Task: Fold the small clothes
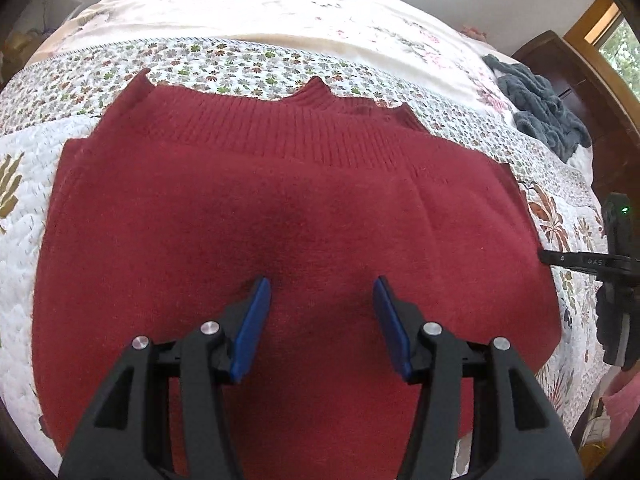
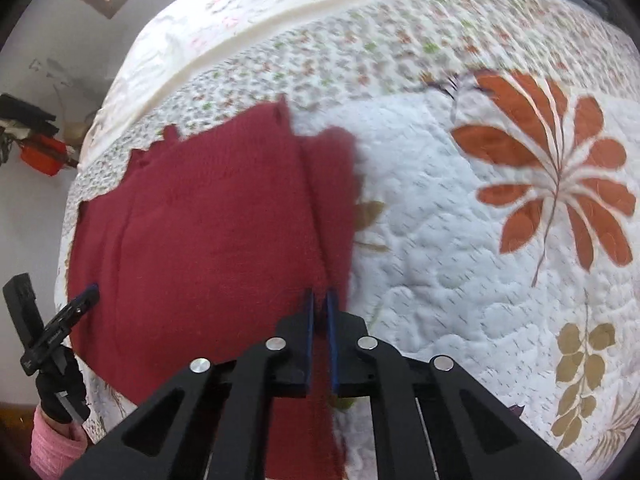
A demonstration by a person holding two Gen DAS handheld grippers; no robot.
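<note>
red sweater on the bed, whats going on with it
A person with a two-finger gripper in each hand is folding a red sweater spread on a floral quilt. The right gripper is shut on the sweater's right edge, where a strip of the knit is already turned over. The left gripper is open, poised over the middle of the sweater and holding nothing. A grey-blue garment lies crumpled further back on the bed.

The quilt to the right of the sweater lies bare and flat, open to a gripper. At the far right a grey cloth heap (crumpled) sits well apart from the sweater, near the wooden bedframe.
</note>
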